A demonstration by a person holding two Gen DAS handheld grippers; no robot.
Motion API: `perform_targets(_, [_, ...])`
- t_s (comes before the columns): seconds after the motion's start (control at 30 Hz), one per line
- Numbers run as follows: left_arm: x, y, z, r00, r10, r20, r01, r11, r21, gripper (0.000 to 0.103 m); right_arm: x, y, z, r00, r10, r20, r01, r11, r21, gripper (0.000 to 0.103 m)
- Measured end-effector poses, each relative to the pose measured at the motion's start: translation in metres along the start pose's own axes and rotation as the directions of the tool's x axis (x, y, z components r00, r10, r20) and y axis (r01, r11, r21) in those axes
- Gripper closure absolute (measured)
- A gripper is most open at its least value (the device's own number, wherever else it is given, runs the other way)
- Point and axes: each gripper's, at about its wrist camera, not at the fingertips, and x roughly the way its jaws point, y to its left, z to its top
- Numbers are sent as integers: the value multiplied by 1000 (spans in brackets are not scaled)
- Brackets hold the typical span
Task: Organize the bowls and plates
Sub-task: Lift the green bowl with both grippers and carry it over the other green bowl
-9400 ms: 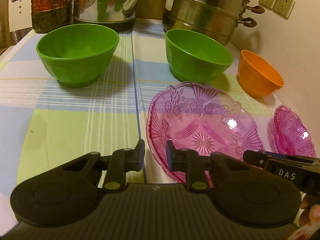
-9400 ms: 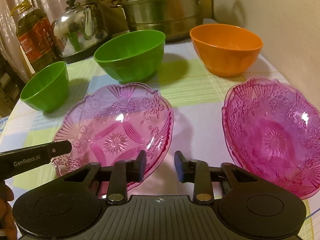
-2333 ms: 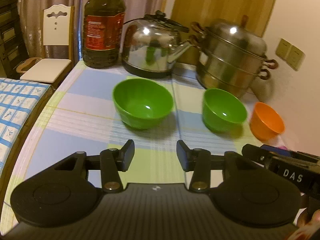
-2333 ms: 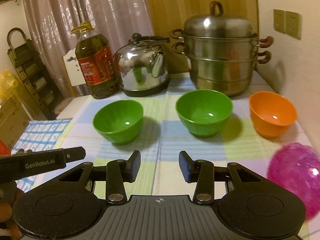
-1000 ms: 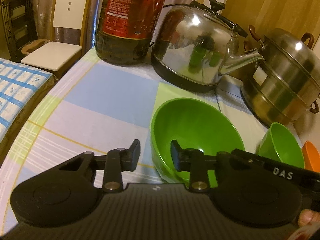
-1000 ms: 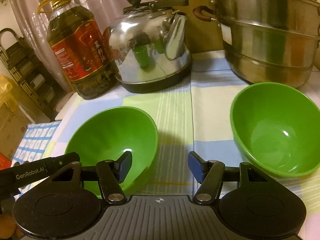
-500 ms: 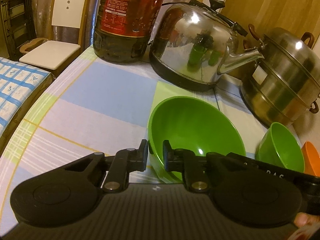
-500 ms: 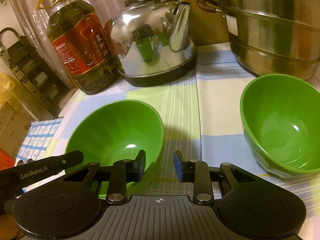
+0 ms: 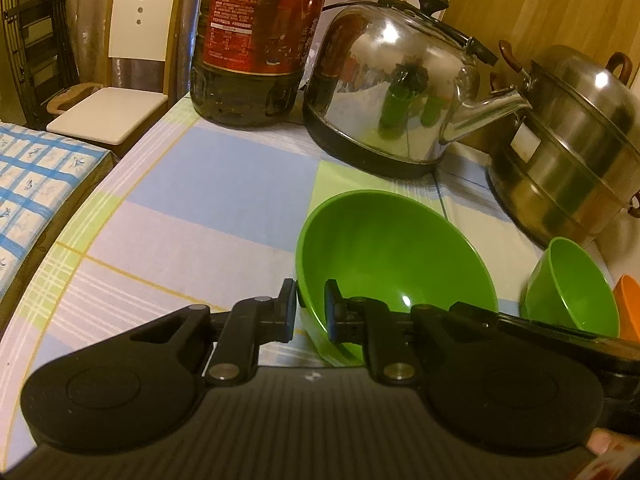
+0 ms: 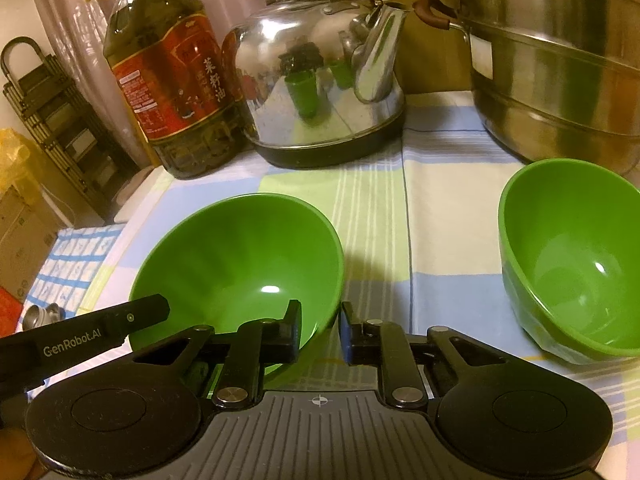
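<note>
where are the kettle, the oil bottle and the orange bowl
kettle (image 9: 384, 92), left wrist view, on its shiny dome.
oil bottle (image 10: 172, 80), right wrist view, on its red label.
orange bowl (image 9: 629, 304), left wrist view, on the sliver of its wall at the right edge.

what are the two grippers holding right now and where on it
Both grip the same green bowl by its rim: the left gripper on the bowl's left near edge, the right gripper on its right near edge.
</note>
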Motion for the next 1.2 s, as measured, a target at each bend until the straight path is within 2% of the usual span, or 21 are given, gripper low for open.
perform_targets(0.33, [-10,-5,1,1000,-9,5,9,1000,-1,90,-11,-2,0,1000,-1,2,1,1000,4,84])
perform_targets(0.63, [-33,-20,0,1000,-26,14,26,1000,-2,90,-41,-6,6,999,-11,31,10,1000,11,85])
perform_targets(0.83, [-50,-32,-5,997,-72,11,72,997,-18,90,-68,-14,6,998,-19,53,16,999,45,86])
perform_targets(1.03, [-65,-57,-13,994,-103,20,102,994,37,90,-98,-27,2,995,-52,82,49,998,38,87])
perform_targets(1.2, [-69,-77,-20,990,-142,8,141,989,47,90,-117,-41,-1,990,-90,107,87,996,28,88])
